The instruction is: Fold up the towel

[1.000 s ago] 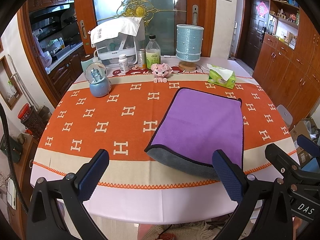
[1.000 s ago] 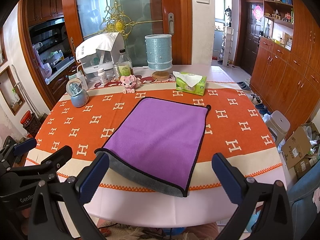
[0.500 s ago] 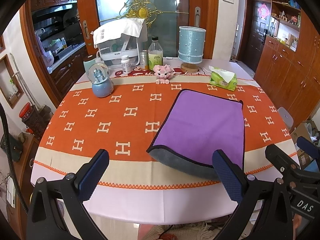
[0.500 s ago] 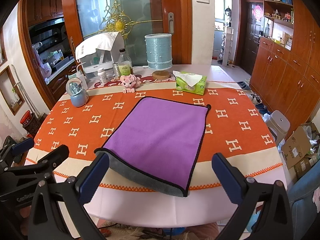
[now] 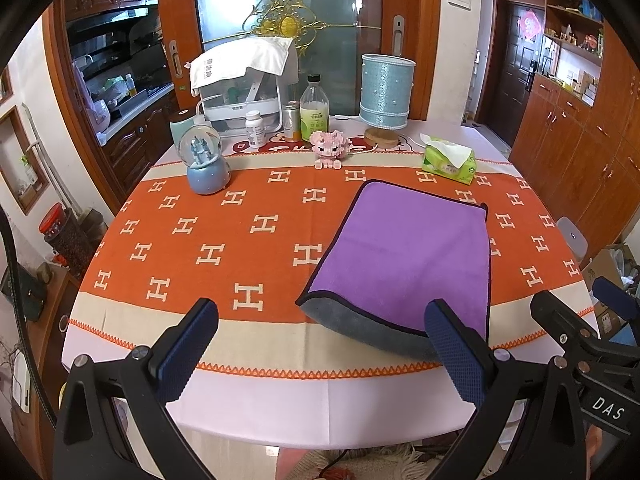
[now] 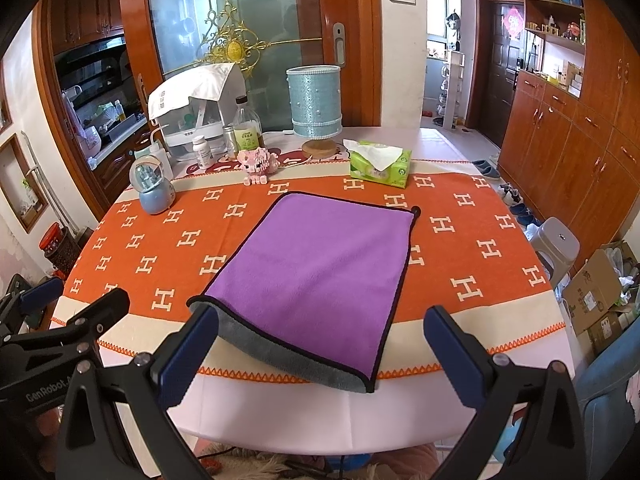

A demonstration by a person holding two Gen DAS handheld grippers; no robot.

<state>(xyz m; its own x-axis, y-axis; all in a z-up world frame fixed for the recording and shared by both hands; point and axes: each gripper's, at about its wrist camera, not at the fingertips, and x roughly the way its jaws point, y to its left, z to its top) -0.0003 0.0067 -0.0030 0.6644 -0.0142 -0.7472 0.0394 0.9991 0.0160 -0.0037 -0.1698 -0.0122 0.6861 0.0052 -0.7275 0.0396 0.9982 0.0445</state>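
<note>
Left gripper (image 5: 320, 344) hung off the near table edge, jaws spread wide, holding nothing. Snow globe (image 5: 204, 160) sat far ahead to its left, on the orange H-patterned tablecloth (image 5: 200, 240). Purple towel (image 5: 408, 256) lay flat ahead and right of it, grey underside showing at the near edge, behind its right finger.

Right gripper (image 6: 320, 344) likewise spread and empty; the towel (image 6: 320, 264) lay straight ahead between its fingers, untouched. Green tissue pack (image 6: 380, 164) sat beyond the towel's far edge.
</note>
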